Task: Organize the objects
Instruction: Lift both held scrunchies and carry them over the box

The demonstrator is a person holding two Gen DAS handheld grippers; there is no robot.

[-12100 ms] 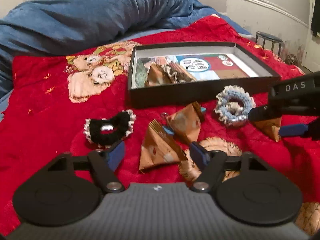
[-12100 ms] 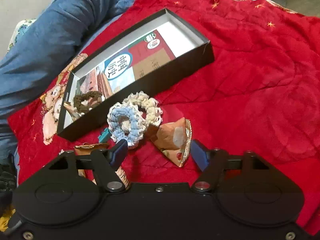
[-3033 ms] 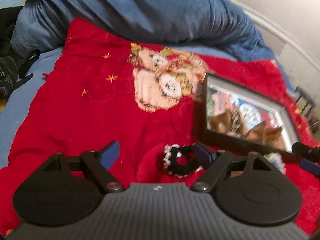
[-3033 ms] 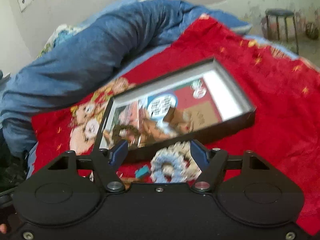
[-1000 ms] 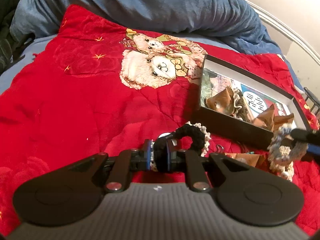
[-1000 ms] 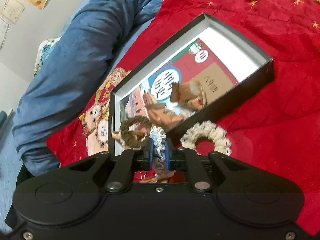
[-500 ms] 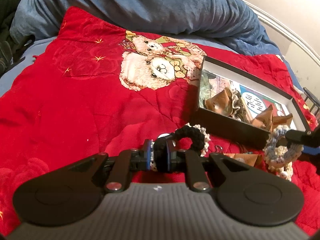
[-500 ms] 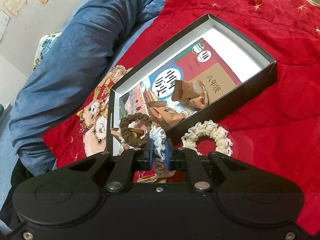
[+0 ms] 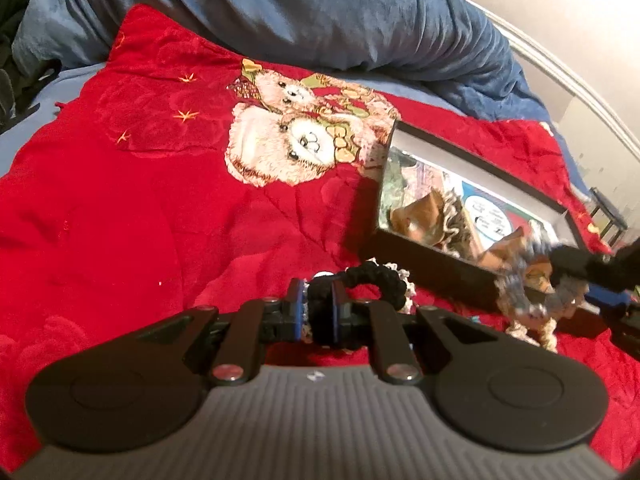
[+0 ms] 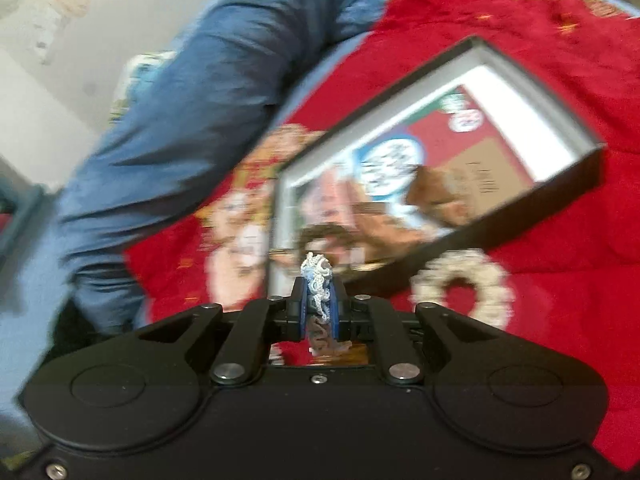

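Observation:
My left gripper (image 9: pixel 316 308) is shut on a black crocheted scrunchie (image 9: pixel 372 278) and holds it just above the red blanket, left of the black box (image 9: pixel 436 268). My right gripper (image 10: pixel 319 312) is shut on a blue-and-white scrunchie (image 10: pixel 318 280). In the left wrist view that scrunchie (image 9: pixel 532 300) hangs at the box's near wall. The box (image 10: pixel 560 196) holds a printed book, brown paper packets (image 9: pixel 420 216) and a brown scrunchie (image 10: pixel 320 240). A cream scrunchie (image 10: pixel 464 292) lies on the blanket in front of the box.
A red blanket with a teddy-bear print (image 9: pixel 296 144) covers the bed. A bunched blue duvet (image 9: pixel 320 12) lies along the far side. A dark stool (image 9: pixel 608 208) stands beyond the bed at the right. The right wrist view is motion-blurred.
The right gripper has carried the blue-and-white scrunchie up towards the box's near edge. The left gripper, still shut on the black scrunchie, has barely moved.

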